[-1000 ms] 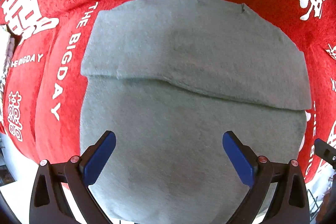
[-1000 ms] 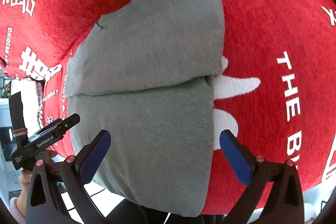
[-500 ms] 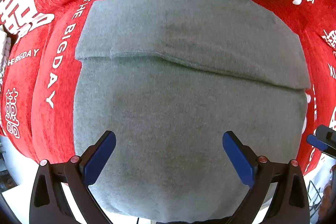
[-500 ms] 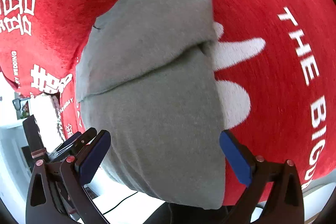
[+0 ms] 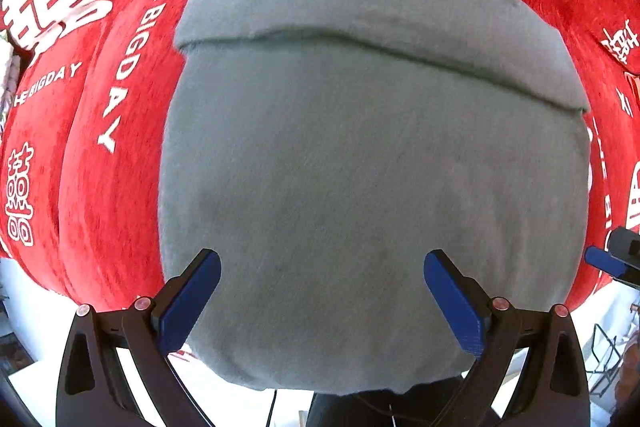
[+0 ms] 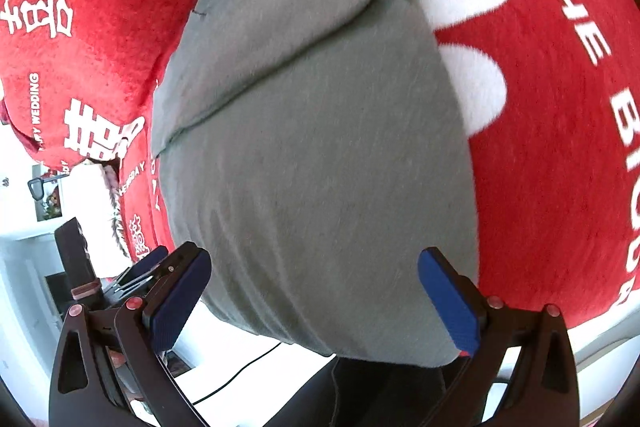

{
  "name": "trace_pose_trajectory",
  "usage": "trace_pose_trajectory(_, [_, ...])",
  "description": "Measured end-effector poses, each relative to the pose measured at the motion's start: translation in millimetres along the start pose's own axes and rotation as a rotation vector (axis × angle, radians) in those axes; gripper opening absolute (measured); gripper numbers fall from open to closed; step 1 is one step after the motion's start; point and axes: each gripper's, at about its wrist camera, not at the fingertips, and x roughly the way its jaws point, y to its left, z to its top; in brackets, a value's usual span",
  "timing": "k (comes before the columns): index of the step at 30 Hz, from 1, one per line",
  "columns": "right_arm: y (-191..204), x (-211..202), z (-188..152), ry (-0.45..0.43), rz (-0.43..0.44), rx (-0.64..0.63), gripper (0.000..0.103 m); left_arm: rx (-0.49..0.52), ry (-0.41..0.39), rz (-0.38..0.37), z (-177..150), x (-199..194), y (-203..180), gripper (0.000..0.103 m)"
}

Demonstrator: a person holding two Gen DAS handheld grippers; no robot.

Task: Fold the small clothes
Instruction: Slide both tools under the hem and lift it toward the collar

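A grey garment (image 5: pixel 360 167) lies flat on a red cloth (image 5: pixel 104 155), its far part folded over as a flap with a seam running across. Its near hem hangs over the front edge of the surface. My left gripper (image 5: pixel 322 301) hovers open just above the near part of the garment, blue pads spread wide. In the right wrist view the same grey garment (image 6: pixel 320 155) fills the middle, and my right gripper (image 6: pixel 316 301) is open above its near right corner. The left gripper's tip (image 6: pixel 148 267) shows at the lower left there; the right gripper's blue tip (image 5: pixel 608 261) peeks in at the left view's right edge.
The red cloth (image 6: pixel 560 107) carries white lettering and characters on all sides of the garment. Below the front edge lies a pale floor (image 5: pixel 240 403) with a thin cable (image 6: pixel 240 371). White furniture (image 6: pixel 28 227) stands at the left.
Both grippers have dropped lower and closer to the garment's near hem, so the grey cloth fills more of each view. The right gripper has tilted. Both stay open.
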Motion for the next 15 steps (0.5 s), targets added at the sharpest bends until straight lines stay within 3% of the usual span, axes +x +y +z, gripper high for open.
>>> trace_pose_trajectory(9, [-4.7, 6.8, -35.3, 0.035, 0.008, 0.009, 0.103, -0.018, 0.028, -0.014, -43.6, 6.4, 23.2, 0.101])
trace_pose_trajectory(15, [-28.6, 18.4, -66.4, 0.112, 0.007, 0.015, 0.103, -0.073, 0.075, -0.048, -83.5, 21.7, 47.2, 0.101])
